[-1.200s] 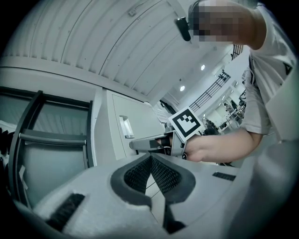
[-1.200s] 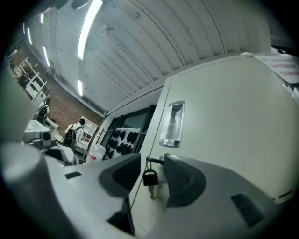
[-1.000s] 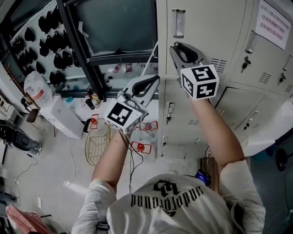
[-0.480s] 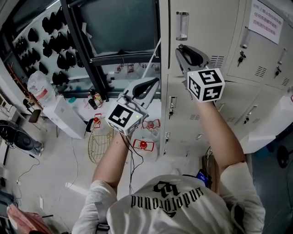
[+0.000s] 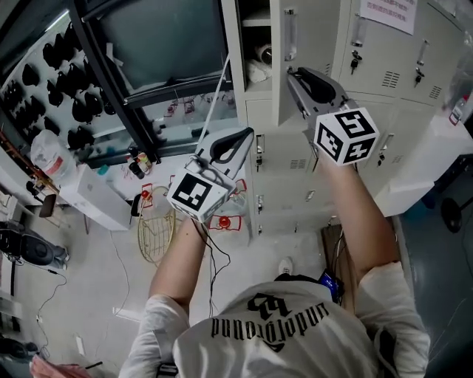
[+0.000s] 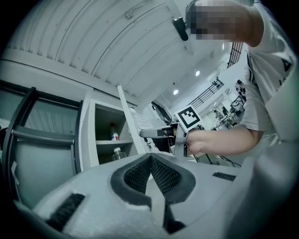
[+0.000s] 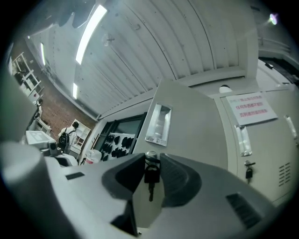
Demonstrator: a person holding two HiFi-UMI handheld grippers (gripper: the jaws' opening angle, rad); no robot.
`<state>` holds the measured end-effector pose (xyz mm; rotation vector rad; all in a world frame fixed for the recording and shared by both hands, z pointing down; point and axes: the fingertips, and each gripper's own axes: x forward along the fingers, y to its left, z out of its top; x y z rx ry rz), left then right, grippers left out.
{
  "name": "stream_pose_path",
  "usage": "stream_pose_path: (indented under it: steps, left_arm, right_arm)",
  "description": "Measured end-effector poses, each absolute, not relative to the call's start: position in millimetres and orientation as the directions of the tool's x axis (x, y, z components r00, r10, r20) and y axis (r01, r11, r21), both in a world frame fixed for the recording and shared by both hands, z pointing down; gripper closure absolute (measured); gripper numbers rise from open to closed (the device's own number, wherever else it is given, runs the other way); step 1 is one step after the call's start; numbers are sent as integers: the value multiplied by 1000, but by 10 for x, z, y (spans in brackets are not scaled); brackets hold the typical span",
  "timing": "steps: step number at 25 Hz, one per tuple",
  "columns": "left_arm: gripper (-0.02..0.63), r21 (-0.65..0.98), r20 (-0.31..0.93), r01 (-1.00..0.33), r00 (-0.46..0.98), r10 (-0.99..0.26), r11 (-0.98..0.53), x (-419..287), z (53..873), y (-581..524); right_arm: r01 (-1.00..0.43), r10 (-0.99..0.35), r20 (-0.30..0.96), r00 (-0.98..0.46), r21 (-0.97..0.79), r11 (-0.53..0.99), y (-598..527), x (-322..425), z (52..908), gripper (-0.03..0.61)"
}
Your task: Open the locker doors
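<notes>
Standing ajar, the top door (image 5: 316, 44) has its free edge swung out toward the person. The locker (image 5: 251, 29) behind it shows a shelf with a few things on it. The left gripper view picks out a bottle (image 6: 114, 133) inside.

A black key (image 7: 150, 176) hangs from the lock in that door, just below the recessed handle (image 7: 158, 124). The right tongs (image 7: 152, 159) are narrow round the lock, one pad on each side of the key's head and pressed to it. They have just been closing, with the key between them. In the head view these tongs reach up to the door near its free edge.

The left tongs (image 6: 150, 157) are closed tip to tip with nothing in them. They are held in the air left of the lockers, apart from the door.

To the right the other doors (image 5: 403, 70) are shut, several with keys in their locks, and a notice (image 5: 386, 9) is stuck on one. Lower left, a wire basket (image 5: 157, 235) lies on the floor.
</notes>
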<state>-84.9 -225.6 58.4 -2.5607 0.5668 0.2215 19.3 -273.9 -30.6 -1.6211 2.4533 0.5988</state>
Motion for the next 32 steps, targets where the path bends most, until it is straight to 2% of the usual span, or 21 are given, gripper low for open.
stream_pose_path:
  steps: [11, 16, 25, 32]
  left_arm:
    - [607, -430, -259, -330, 937, -235, -840, -72, 575, -1932]
    - [607, -431, -258, -313, 942, -216, -847, 418, 562, -1836]
    - [607, -403, -266, -378, 920, -289, -833, 1161, 600, -1835]
    - [607, -381, -279, -440, 893, -353, -813, 1393, 669, -1808]
  right_arm:
    - [-910, -862, -311, -399, 251, 331, -2139, 991, -262, 463]
    - [-897, -844, -315, -434, 234, 374, -1949, 1493, -273, 465]
    - [-850, -796, -300, -525, 235, 471, -1884, 2301, -279, 462]
    - [-814, -758, -298, -580, 244, 526, -1922, 2511, -285, 462]
